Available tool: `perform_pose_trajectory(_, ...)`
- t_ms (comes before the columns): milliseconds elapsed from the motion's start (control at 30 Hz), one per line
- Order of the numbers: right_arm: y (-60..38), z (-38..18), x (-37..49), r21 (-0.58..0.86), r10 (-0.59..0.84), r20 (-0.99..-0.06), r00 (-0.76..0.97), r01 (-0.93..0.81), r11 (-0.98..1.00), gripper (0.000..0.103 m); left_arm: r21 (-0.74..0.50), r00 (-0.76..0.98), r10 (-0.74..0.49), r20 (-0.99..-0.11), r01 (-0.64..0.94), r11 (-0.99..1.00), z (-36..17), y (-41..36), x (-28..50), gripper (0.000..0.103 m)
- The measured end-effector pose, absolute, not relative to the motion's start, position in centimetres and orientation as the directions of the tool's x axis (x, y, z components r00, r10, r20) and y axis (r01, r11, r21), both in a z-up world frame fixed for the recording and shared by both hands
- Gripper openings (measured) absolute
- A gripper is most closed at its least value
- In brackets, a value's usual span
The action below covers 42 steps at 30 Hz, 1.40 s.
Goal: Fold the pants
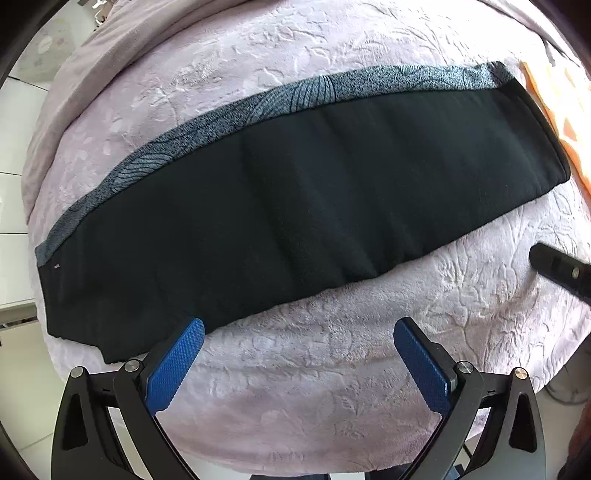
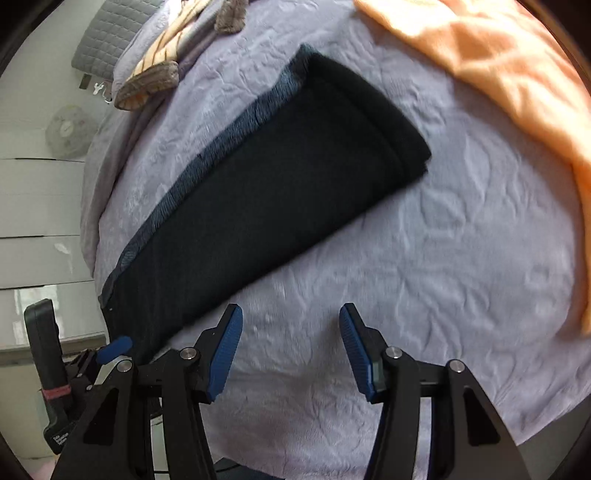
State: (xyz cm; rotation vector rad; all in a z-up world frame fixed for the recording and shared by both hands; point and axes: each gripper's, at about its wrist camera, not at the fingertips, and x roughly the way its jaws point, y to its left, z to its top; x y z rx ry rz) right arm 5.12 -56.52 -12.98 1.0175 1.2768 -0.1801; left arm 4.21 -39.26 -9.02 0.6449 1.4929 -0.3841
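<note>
The black pants [image 1: 295,192] lie flat on a lilac blanket [image 1: 332,387], folded lengthwise into a long strip with a grey patterned band [image 1: 295,96] along the far edge. In the right wrist view the pants [image 2: 266,206] run from lower left to upper right. My left gripper [image 1: 299,332] is open and empty, its left fingertip at the pants' near edge. My right gripper [image 2: 291,317] is open and empty over bare blanket, just right of the pants' near end. The right gripper's tip [image 1: 554,262] shows at the right edge of the left wrist view.
An orange cloth [image 2: 498,74] lies at the upper right, close to the pants' far end. Striped and brown clothes [image 2: 166,62] and a grey quilted pillow [image 2: 110,33] lie at the bed's far left. A fan [image 2: 68,127] stands beyond the bed. The left gripper's body [image 2: 74,369] is at lower left.
</note>
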Motion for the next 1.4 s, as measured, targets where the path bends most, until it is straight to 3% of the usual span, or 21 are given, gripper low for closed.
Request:
perform_pose_trajectory(300,-55.4,-14.0,3.8,0.530,0.429,-0.843,0.324,0.635,0.562,0.059,0.156,0.051,0.158,-0.986,0.609,0.778,-10.0,-38.2,3.5,0.103)
perform_pose_trajectory(600,-56.5,-13.6,2.6,0.605,0.434,-0.794,0.426,0.622,0.496,0.059,0.058,-0.015,0.082,-0.996,0.586,0.808,-11.1,-36.0,5.0,0.103)
perform_pose_trajectory(1033,-61.9,-17.3,1.4,0.737,0.380,-0.669,0.639,0.635,0.231,0.059,0.065,0.115,0.007,-0.993,0.505,0.861,-12.4,-36.8,9.8,0.103)
perform_pose_trajectory(1333,-63.1,-19.5,2.7,0.859,0.356,-0.497,0.791,0.506,0.073,0.059,0.082,0.137,0.015,-0.991,0.496,0.865,-14.8,-38.1,12.5,0.103)
perform_pose_trajectory(1367,-63.2,-19.9,3.2,0.858,0.366,-0.495,0.788,0.510,0.064,0.058,0.078,0.150,0.004,-0.989,0.494,0.866,-14.2,-38.1,12.7,0.103)
perform_pose_trajectory(1400,-63.2,-19.8,3.6,0.854,0.375,-0.500,0.781,0.516,0.064,0.044,0.069,0.162,-0.014,-0.987,0.495,0.866,-13.7,-38.1,12.8,0.100)
